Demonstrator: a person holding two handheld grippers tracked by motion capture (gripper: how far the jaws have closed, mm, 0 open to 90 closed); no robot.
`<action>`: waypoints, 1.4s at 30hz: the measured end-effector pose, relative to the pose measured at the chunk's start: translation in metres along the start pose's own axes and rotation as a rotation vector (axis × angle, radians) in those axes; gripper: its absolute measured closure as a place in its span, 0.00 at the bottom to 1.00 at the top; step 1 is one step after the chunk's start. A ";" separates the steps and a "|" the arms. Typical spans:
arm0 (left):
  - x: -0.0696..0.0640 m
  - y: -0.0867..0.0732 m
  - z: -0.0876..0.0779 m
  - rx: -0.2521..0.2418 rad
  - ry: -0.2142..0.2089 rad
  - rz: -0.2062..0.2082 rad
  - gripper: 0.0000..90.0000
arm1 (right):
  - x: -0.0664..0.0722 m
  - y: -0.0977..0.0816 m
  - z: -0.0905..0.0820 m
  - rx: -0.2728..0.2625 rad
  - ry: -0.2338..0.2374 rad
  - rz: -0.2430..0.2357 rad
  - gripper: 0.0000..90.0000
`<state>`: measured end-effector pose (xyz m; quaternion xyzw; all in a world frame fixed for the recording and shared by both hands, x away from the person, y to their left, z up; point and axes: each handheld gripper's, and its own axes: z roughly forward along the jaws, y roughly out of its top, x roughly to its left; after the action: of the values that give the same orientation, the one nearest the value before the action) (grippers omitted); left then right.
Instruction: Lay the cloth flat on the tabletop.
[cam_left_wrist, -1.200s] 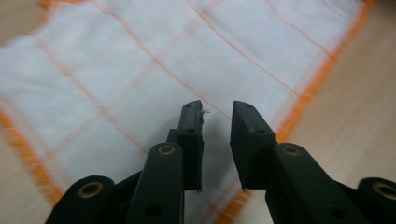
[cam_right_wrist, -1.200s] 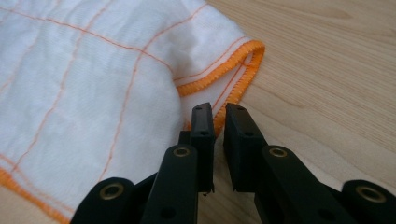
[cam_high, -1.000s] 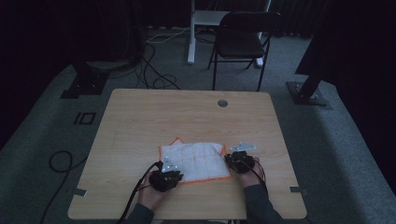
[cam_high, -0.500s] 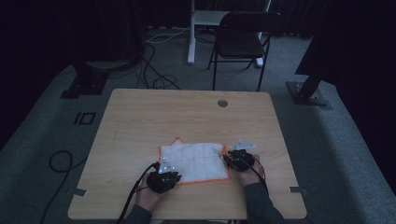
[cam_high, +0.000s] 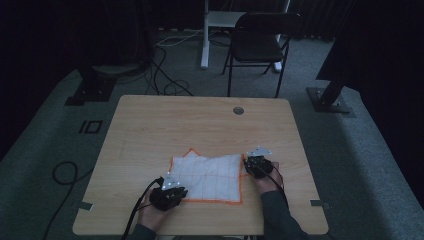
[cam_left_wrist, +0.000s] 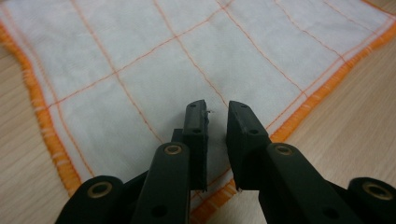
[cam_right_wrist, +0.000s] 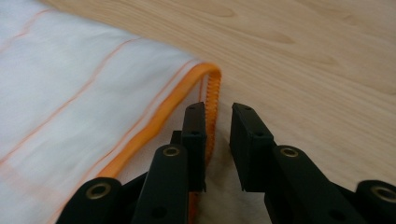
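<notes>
The table (cam_high: 200, 125) holds a white cloth (cam_high: 207, 176) with orange grid lines, lying flat near the person's edge; its far-left corner is folded into a peak. The room beyond is too dark to make out, apart from a chair (cam_high: 260, 42).

The left gripper (cam_left_wrist: 217, 123) sits over the cloth's near-left corner, jaws slightly apart and just closing, nothing pinched. The right gripper (cam_right_wrist: 219, 126) is at the cloth's folded right hem, jaws just closing with a narrow gap; the cloth beneath them is blurred.
</notes>
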<state>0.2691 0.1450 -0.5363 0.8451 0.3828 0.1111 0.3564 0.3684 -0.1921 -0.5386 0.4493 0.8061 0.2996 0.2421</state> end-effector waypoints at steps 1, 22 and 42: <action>0.000 -0.001 -0.001 0.001 0.003 0.000 0.88 | -0.001 0.000 0.001 0.000 -0.007 -0.002 0.85; 0.004 0.005 -0.008 0.015 0.034 0.006 0.84 | -0.012 -0.001 -0.004 -0.014 -0.051 0.030 0.85; 0.046 0.089 0.028 -0.046 0.098 -0.035 0.76 | -0.011 0.014 -0.017 -0.077 0.014 0.067 0.81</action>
<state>0.3636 0.1232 -0.4995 0.8233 0.4120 0.1549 0.3583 0.3707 -0.2004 -0.5148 0.4645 0.7801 0.3412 0.2435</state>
